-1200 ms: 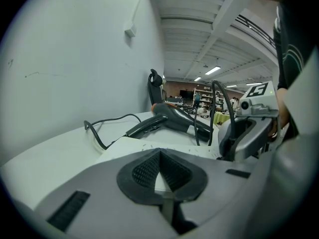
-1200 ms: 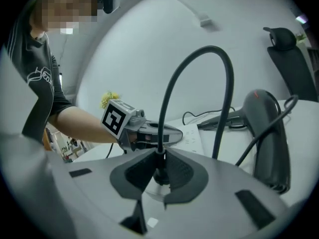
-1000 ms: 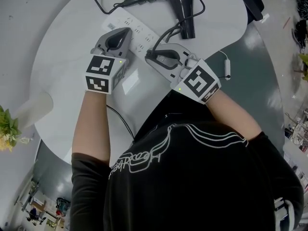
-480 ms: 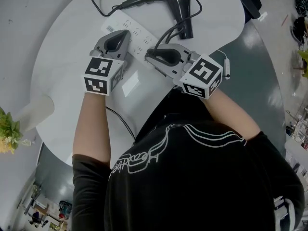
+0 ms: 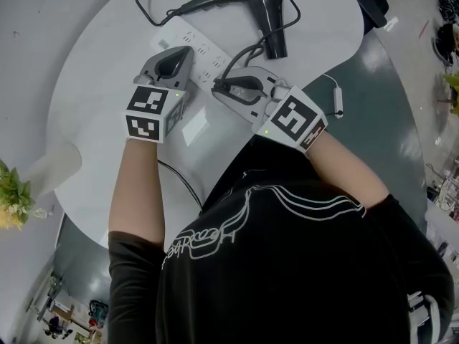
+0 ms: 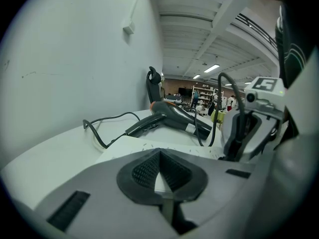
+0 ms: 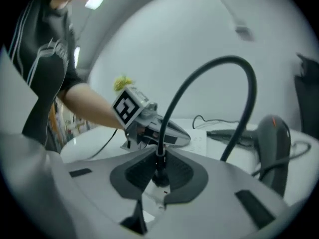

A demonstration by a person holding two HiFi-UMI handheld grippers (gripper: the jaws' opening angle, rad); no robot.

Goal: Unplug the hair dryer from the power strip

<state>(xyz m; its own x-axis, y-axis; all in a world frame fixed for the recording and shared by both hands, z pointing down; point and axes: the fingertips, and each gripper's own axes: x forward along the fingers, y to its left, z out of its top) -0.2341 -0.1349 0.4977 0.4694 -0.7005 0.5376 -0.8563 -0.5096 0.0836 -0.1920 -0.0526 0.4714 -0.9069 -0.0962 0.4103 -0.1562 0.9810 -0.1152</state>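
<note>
A white power strip (image 5: 199, 45) lies on the round white table (image 5: 100, 56). Behind it lies the black hair dryer (image 5: 267, 2), also seen in the left gripper view (image 6: 174, 116). My left gripper (image 5: 181, 50) rests shut on top of the strip, its pads meeting at the tips (image 6: 159, 153). My right gripper (image 5: 219, 87) is shut on the dryer's black plug (image 7: 159, 176) at the strip's near end. The cord (image 7: 209, 73) arches up out of the jaws. Whether the plug's pins are still in the socket is hidden.
A loose black cable (image 5: 179, 178) runs under my left arm. A small white device on a thin wire (image 5: 338, 104) lies at the table's right edge. A plant (image 5: 11, 196) and a white cup (image 5: 54, 165) stand at the left edge.
The right gripper rocked slightly with the plug held between its pads and shifted a little to the left. The left gripper stayed put on the strip.
</note>
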